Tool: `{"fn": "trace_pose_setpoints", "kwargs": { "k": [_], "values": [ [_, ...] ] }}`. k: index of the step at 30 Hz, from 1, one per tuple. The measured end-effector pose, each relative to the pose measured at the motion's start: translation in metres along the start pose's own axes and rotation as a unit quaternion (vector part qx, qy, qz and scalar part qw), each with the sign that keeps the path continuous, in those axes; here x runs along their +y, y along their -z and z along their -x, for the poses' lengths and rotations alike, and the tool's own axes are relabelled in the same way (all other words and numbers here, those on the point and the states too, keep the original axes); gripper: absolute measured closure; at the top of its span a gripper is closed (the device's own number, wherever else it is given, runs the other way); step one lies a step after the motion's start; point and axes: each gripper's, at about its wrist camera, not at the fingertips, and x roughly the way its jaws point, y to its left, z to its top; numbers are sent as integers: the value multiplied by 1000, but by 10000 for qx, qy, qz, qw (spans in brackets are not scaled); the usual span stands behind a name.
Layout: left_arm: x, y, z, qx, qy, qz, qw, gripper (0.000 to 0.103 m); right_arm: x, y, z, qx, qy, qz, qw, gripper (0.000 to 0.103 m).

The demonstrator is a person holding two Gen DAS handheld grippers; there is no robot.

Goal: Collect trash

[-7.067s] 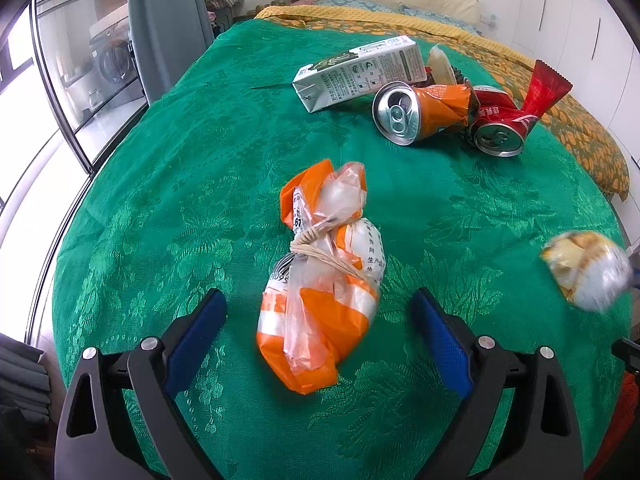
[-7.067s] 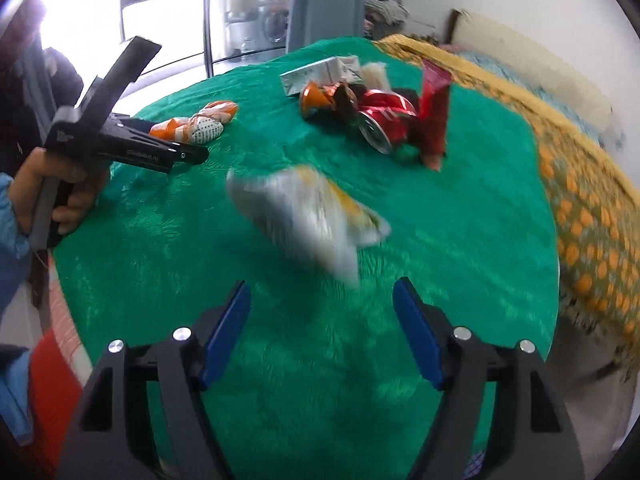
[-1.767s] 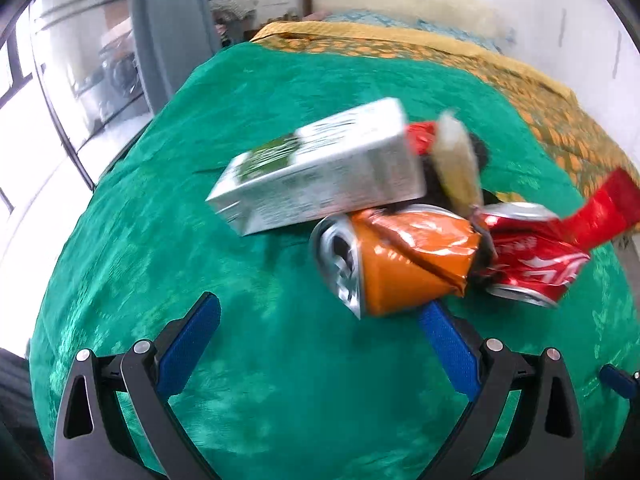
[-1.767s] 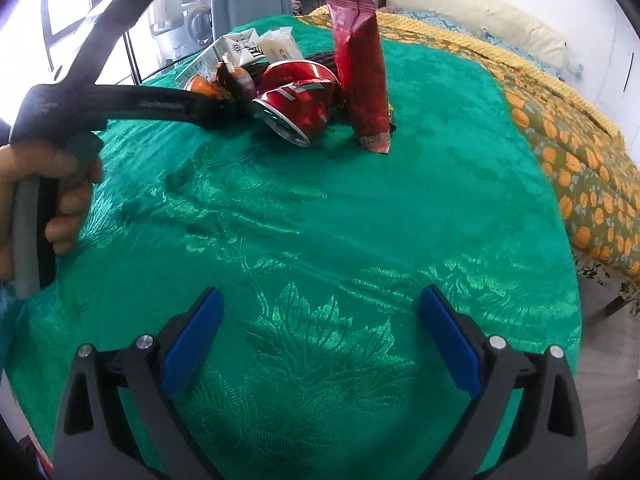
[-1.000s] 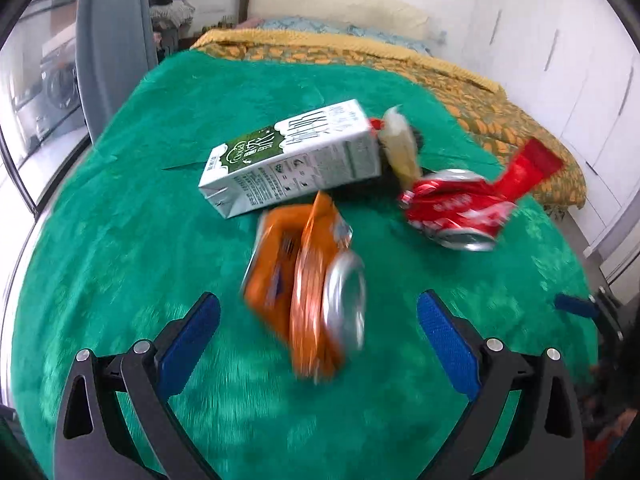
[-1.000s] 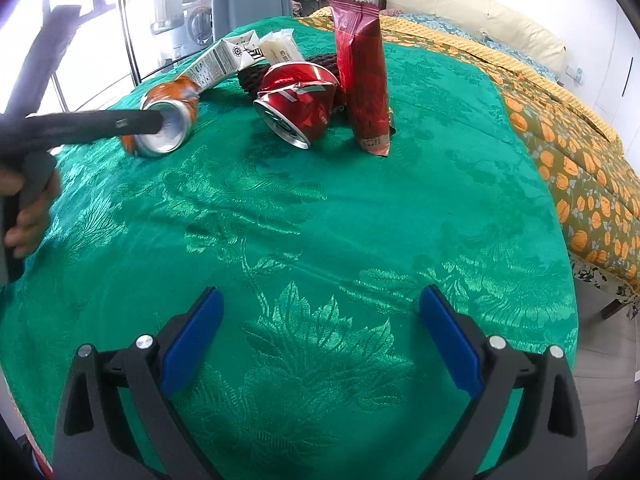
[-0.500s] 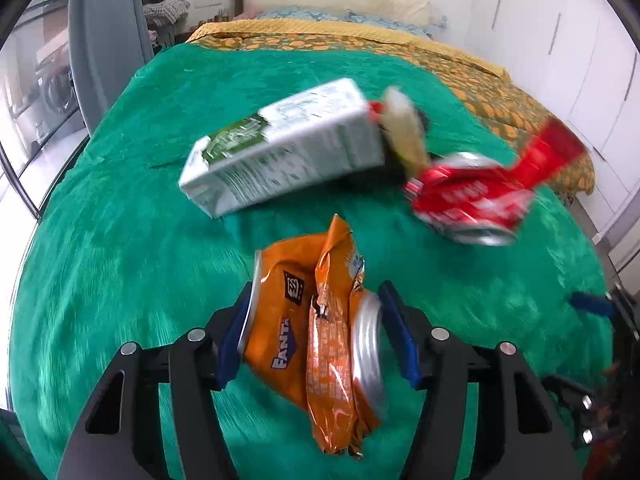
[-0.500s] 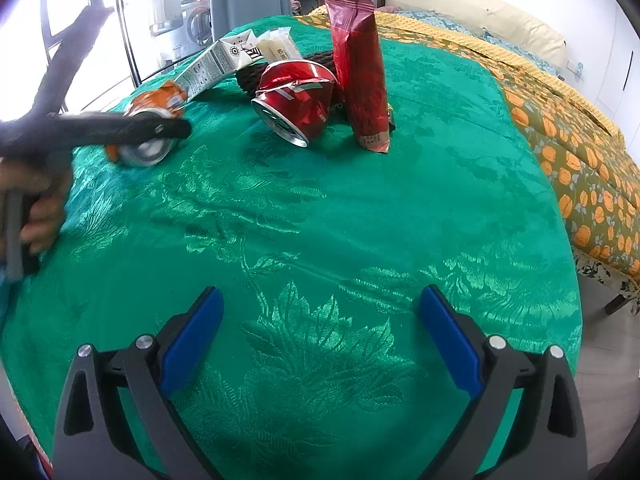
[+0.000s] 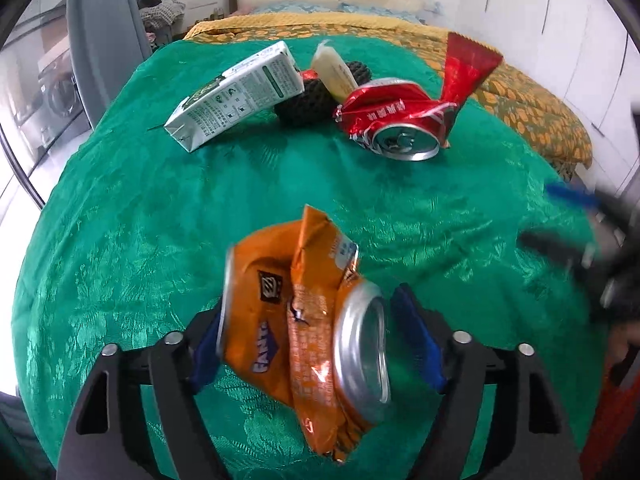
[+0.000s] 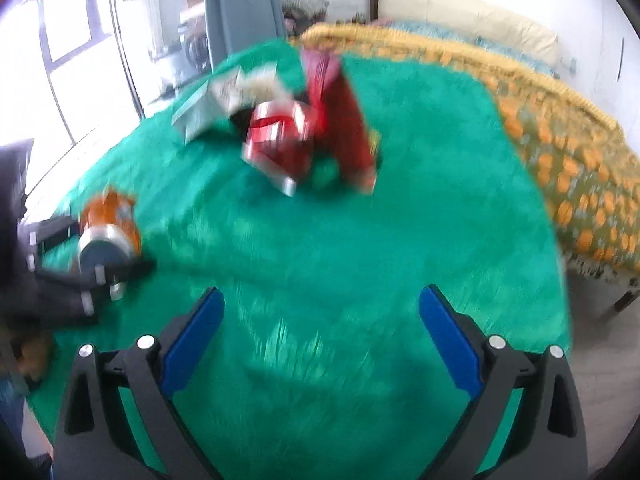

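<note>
A crushed orange soda can (image 9: 304, 320) hangs between the jaws of my left gripper (image 9: 306, 308), just above the green tablecloth (image 9: 160, 220). The jaws are opening, and the right pad (image 9: 416, 340) stands a little off the can's rim. Farther back lie a white and green milk carton (image 9: 236, 96), a crushed red can (image 9: 396, 120) and a red snack wrapper (image 9: 464, 68). My right gripper (image 10: 322, 296) is open over bare cloth with nothing between its fingers. The blurred right wrist view shows the orange can (image 10: 108, 228) at the far left, with the red can (image 10: 280, 140) ahead.
A black netted lump (image 9: 304, 104) and a pale packet (image 9: 336, 72) sit between the carton and the red can. A bed with an orange patterned cover (image 9: 532, 112) runs along the right. A grey curtain (image 9: 100, 40) and windows stand at the left.
The left jaws closed around the orange can and drew it nearer, and have now widened again. The right gripper has shifted, which blurs its view.
</note>
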Motion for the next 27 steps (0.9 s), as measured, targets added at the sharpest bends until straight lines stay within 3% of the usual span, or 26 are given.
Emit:
{"fn": "trace_pose_setpoints", "kwargs": {
  "k": [2, 6, 8, 10, 15, 24, 26, 27],
  "values": [
    [-2, -2, -3, 31, -113, -41, 9999, 19, 1, -28, 6, -270, 0, 71, 9996, 9],
    [3, -3, -4, 52, -105, 68, 9999, 16, 5, -75, 3, -513, 82, 163, 9985, 23],
    [2, -3, -4, 54, -129, 53, 9999, 16, 3, -90, -6, -493, 117, 116, 9986, 41],
    [2, -2, -4, 53, -120, 59, 9999, 16, -3, -98, -15, -445, 183, 57, 9988, 81],
    [2, -2, -5, 53, -118, 64, 9999, 16, -19, -79, 4, -513, 92, -164, 9985, 83],
    [2, -2, -4, 55, -122, 65, 9999, 16, -26, 31, 52, -318, -93, -268, 9991, 83],
    [2, -2, -4, 58, -131, 64, 9999, 16, -28, 46, 57, -240, -111, -369, 9990, 77],
    [3, -2, -4, 59, -123, 67, 9999, 15, -28, 51, 57, -200, -125, -399, 9989, 68]
  ]
}}
